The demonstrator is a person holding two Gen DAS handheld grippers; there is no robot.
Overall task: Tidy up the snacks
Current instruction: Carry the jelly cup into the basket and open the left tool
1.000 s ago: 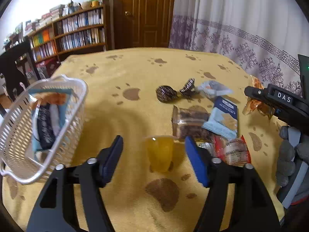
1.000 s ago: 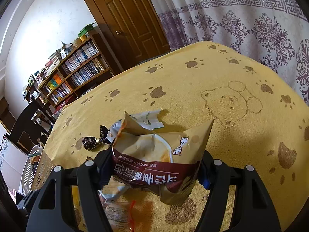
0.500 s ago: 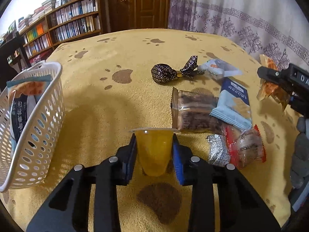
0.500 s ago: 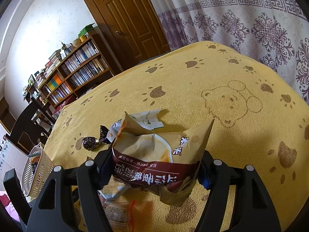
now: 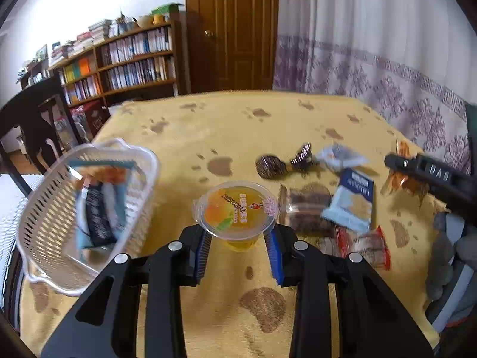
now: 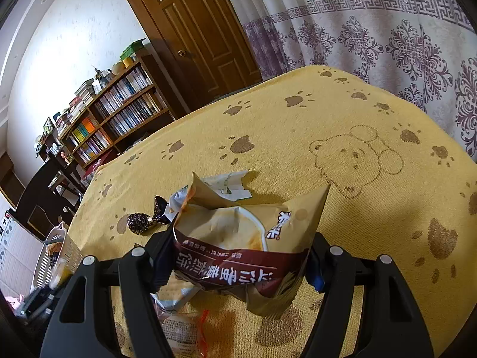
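Observation:
My left gripper [image 5: 238,246] is shut on an orange jelly cup [image 5: 237,213], held above the yellow cloth with its printed lid facing the camera. A white slotted basket [image 5: 53,226] sits to the left with a blue snack packet [image 5: 98,205] inside. In the right wrist view my right gripper [image 6: 240,264] is shut on a tan and brown snack bag [image 6: 247,235], raised over the table. The same gripper [image 5: 429,176] shows at the right edge of the left wrist view.
Loose snacks lie right of the cup: a dark foil candy [image 5: 271,167], a brown clear packet [image 5: 307,211], a blue biscuit packet [image 5: 351,205], a red-edged wrapper [image 5: 366,244]. A person's gloved hand [image 5: 447,256] is at the right. A bookshelf [image 5: 125,65] and door stand behind.
The left gripper shut on the jelly cup and lifted it off the cloth, tilting up. The right gripper kept still with its bag.

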